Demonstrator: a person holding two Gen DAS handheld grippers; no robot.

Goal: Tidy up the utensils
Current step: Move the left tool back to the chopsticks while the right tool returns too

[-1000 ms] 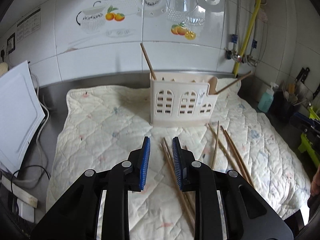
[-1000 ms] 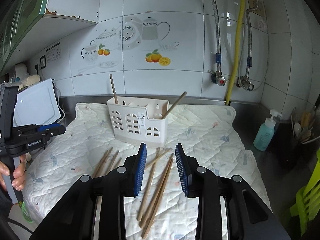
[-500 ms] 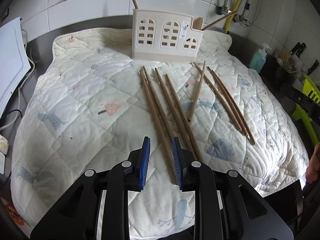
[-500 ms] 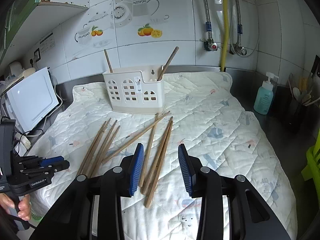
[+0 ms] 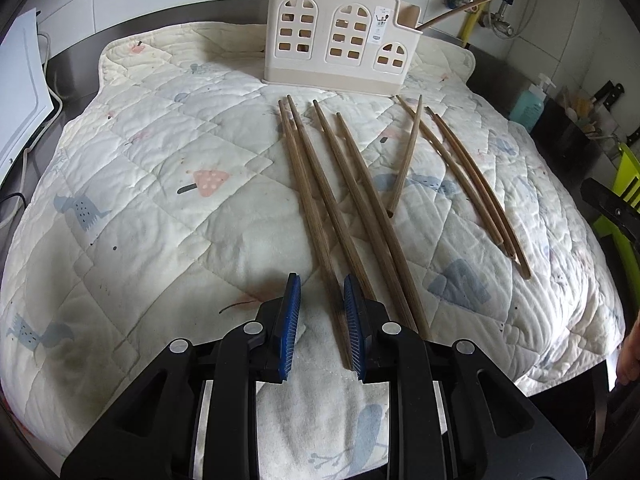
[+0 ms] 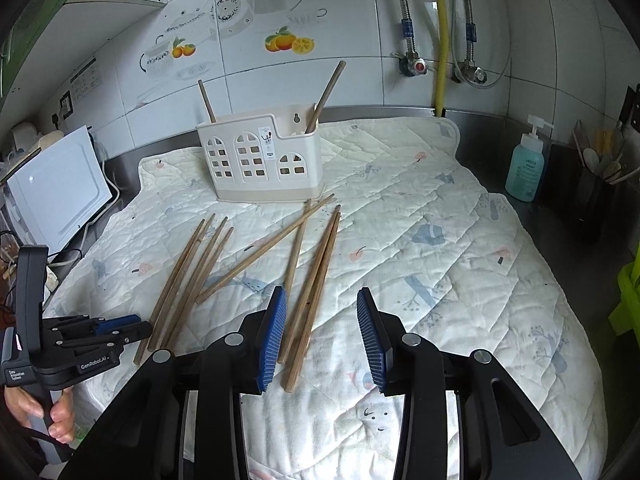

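Several wooden chopsticks (image 5: 332, 204) lie loose on a quilted mat (image 5: 160, 184) in front of a cream utensil holder (image 5: 340, 48) that has two chopsticks standing in it. My left gripper (image 5: 318, 292) is open, low over the mat, with the near end of the leftmost chopstick (image 5: 320, 240) lying between its fingers. It also shows in the right wrist view (image 6: 120, 330) at the left chopsticks' near ends. My right gripper (image 6: 322, 312) is open and empty, above the near ends of the right group of chopsticks (image 6: 316, 280). The holder (image 6: 262, 164) stands at the mat's far side.
A white board (image 6: 56, 196) leans at the left by cables. A teal soap bottle (image 6: 526, 168) and a dark pot of utensils (image 6: 600, 176) stand on the steel counter at the right. Tiled wall with pipes and valves (image 6: 440, 40) is behind.
My left gripper has dropped lower and closer to the mat, onto the near end of the leftmost chopstick. My right gripper has opened wider and moved slightly forward over the right chopsticks.
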